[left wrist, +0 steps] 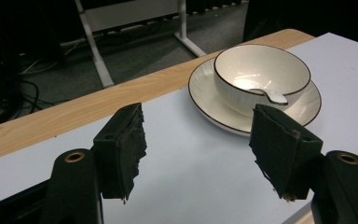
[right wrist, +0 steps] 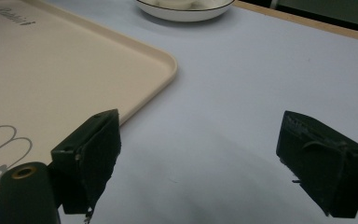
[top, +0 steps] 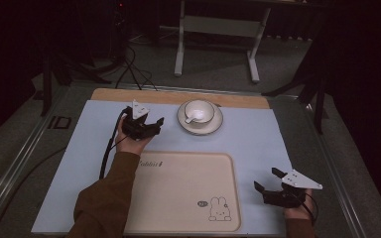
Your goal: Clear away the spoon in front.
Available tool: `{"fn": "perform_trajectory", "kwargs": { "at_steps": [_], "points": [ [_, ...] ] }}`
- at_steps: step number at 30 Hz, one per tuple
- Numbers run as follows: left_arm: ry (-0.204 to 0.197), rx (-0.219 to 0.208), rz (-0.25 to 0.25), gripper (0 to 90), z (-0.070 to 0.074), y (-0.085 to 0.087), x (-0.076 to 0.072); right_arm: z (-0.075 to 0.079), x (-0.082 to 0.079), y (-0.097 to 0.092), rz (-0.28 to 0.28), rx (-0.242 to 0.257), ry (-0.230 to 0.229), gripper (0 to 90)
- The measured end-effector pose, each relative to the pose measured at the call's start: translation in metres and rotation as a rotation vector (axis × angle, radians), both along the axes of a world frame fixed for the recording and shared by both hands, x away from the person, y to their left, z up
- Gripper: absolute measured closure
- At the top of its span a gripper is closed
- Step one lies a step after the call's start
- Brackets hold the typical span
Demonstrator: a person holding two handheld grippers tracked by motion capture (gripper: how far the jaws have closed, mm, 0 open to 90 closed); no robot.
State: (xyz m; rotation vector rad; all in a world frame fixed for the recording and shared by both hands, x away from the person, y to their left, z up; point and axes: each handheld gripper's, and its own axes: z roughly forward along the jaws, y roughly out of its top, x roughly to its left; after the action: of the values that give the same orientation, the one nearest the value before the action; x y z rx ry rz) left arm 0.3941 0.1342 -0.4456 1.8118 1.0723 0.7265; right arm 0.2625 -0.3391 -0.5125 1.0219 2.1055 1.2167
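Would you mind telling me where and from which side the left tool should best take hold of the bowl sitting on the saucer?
Probably the bowl by its thin rim on the side nearest the left tool, one jaw inside and one outside, coming down from above. Its round wall looks too wide to span, and the spoon leans on the rim toward the right, so stay left of it. The saucer stays underneath.

Looks like a lab or recording studio rather than a home. Dark surroundings, grey carpeted floor, black cables trailing across it toward equipment with a small red light at the back. A white metal frame on two legs beyond the desk, dark stand legs at the sides. Desk covered by a pale blue mat, staged with a beige tray and crockery.
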Motion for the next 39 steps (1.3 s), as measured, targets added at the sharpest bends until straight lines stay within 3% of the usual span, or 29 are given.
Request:
{"fn": "perform_trajectory", "kwargs": {
  "at_steps": [19, 28, 39],
  "points": [
    [0.012, -0.006, -0.034, 36.0, -0.002, -0.022, 0.013, 0.0, 0.0, -0.001, 0.001, 0.001, 0.001, 13.5],
    [-0.004, 0.027, -0.051, 37.2, -0.003, -0.035, 0.016, 0.0, 0.0, -0.001, 0.0, 0.002, 0.0, 13.6],
    [0.012, 0.006, -0.079, 41.9, -0.005, -0.048, 0.025, 0.0, 0.0, -0.001, 0.002, 0.0, 0.0, 13.5]
  ]
}}
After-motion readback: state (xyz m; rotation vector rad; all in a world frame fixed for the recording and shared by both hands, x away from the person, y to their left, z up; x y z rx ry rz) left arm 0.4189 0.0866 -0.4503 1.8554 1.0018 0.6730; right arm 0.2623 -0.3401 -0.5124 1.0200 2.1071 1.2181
